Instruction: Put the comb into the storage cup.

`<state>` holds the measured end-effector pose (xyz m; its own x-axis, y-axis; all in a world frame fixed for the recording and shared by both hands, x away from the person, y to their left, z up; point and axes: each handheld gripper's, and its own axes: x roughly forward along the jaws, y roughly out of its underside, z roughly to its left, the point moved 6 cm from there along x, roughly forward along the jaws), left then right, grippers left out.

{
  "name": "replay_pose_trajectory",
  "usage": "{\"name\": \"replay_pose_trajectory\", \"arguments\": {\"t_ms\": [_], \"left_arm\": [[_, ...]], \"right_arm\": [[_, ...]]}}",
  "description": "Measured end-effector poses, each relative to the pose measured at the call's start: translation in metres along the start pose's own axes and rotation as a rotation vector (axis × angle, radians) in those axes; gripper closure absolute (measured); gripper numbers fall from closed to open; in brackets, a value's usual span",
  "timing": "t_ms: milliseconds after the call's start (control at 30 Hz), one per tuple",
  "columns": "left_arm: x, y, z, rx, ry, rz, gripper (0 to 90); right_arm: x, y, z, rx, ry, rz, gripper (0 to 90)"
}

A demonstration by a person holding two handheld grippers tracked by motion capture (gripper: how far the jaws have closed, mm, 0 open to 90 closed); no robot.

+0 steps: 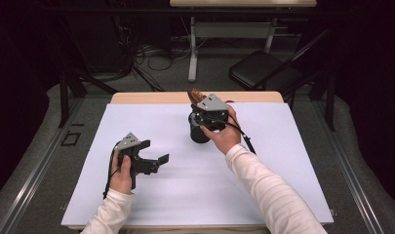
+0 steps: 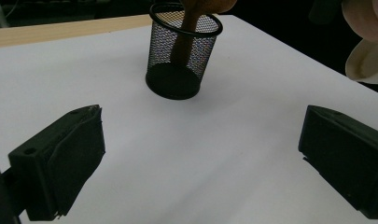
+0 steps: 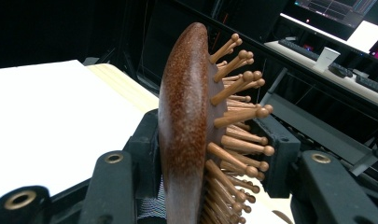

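Here, the right tool (image 1: pixel 203 113) is closed tight on a wooden hairbrush (image 3: pixel 196 135). Its two black jaws press on the brush from both sides, one on the smooth brown back and one on the side with the round-tipped wooden pins. The brush stands upright, with its head up top and its handle pointing down into a black mesh cup (image 2: pixel 183 56). The handle is inside the cup, and you can see it through the mesh.

The cup stands upright on the white sheet (image 1: pixel 185 190) that covers the bench (image 1: pixel 151 97). It is near the far edge of the bench, about halfway along that edge. The right hand (image 1: pixel 224 134) holds its tool right over the cup.

The left tool (image 1: pixel 153 155) is wide open and holds nothing. Its jaws stand far apart with just the white sheet between them. It sits on the left side of the bench, closer to the near edge, well apart from the cup. The left hand (image 1: pixel 121 173) grips it from behind, and its jaws point toward the cup.
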<state>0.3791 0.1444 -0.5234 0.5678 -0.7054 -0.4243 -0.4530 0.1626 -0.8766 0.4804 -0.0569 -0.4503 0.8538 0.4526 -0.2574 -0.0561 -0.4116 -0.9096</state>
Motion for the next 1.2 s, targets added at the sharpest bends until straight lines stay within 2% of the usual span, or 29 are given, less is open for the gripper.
{"name": "replay_pose_trajectory", "arguments": {"t_ms": [733, 1200], "left_arm": [[0.000, -0.001, 0.002, -0.005, 0.001, -0.006, 0.5], [-0.001, -0.001, 0.005, -0.011, -0.007, -0.008, 0.5]], "right_arm": [[-0.001, 0.001, 0.015, -0.074, 0.001, -0.014, 48.9], [-0.002, 0.004, 0.034, -0.163, -0.002, -0.030, 48.5]]}}
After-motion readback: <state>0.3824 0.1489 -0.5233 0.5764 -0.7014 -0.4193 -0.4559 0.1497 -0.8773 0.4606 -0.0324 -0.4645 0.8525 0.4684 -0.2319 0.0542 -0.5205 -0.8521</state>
